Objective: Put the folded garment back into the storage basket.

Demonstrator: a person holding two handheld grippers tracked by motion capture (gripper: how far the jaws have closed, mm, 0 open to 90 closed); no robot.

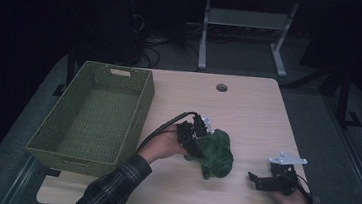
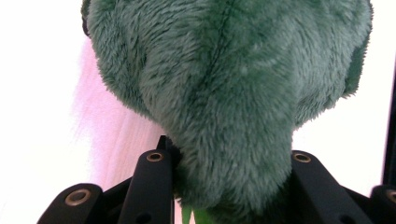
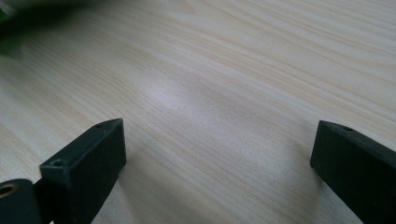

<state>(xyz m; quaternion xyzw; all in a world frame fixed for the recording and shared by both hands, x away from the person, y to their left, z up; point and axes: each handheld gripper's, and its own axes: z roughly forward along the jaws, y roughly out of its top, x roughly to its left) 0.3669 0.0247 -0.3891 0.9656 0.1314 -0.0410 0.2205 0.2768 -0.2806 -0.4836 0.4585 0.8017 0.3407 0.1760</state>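
Note:
A green plush toy [image 1: 215, 154] lies near the middle of the wooden table [image 1: 248, 108]. My left gripper [image 1: 196, 138] is at its left side, shut on the toy. In the left gripper view the furry green plush toy [image 2: 229, 93] is squeezed between the two black jaws. My right gripper [image 1: 257, 179] rests on the table at the front right, well apart from the toy. In the right gripper view its jaws stand wide open over bare wood, the right gripper [image 3: 217, 140] holding nothing.
A green woven basket [image 1: 97, 116] stands on the left part of the table, with nothing in it. A round cable hole [image 1: 221, 87] is in the table's far edge. Beyond the table are a grey floor and a white desk frame [image 1: 246, 33].

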